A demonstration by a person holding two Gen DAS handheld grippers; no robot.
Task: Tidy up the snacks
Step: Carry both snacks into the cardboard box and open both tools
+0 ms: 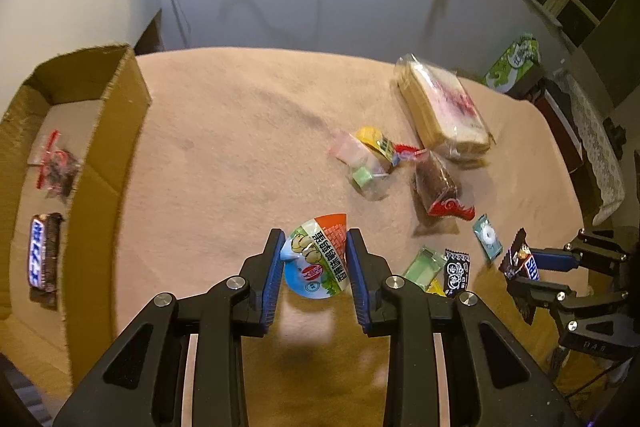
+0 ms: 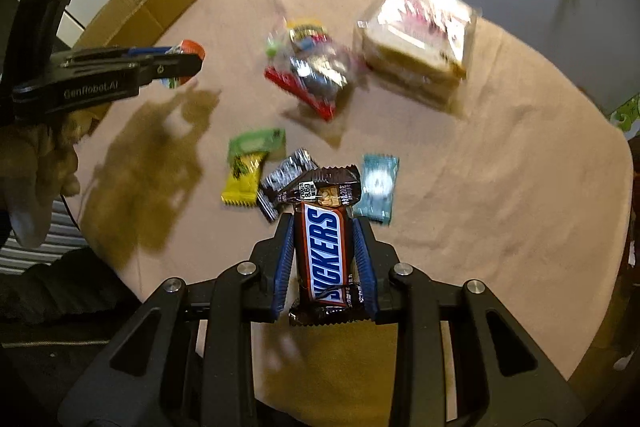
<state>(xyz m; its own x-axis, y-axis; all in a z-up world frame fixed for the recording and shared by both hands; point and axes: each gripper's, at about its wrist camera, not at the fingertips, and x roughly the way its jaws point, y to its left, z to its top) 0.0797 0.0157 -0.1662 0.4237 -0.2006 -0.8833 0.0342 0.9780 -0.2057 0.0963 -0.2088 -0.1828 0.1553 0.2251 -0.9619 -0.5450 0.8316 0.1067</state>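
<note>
My left gripper (image 1: pixel 314 241) is shut on a jelly cup (image 1: pixel 316 259) with a printed foil lid, held above the tan tablecloth (image 1: pixel 240 131). In the right wrist view the left gripper (image 2: pixel 188 61) hangs at the left with the cup's orange edge (image 2: pixel 192 49) showing. My right gripper (image 2: pixel 324 227) is shut on a Snickers bar (image 2: pixel 324 251), lifted over the small sweets; in the left wrist view the right gripper (image 1: pixel 520 267) shows at the right edge with the Snickers bar (image 1: pixel 524 263). A cardboard box (image 1: pixel 104 147) at the left holds another Snickers bar (image 1: pixel 42 259) and a clear-wrapped dark snack (image 1: pixel 58 167).
On the cloth lie a bagged sandwich (image 2: pixel 416 39), a red-edged cake pack (image 2: pixel 316 79), small sweets in green (image 2: pixel 256 143), yellow (image 2: pixel 242 183), black (image 2: pixel 286 175) and pale blue (image 2: pixel 378 187) wrappers. A green tissue pack (image 1: pixel 514 61) sits far right. A person's hand (image 2: pixel 36 171) holds the left gripper.
</note>
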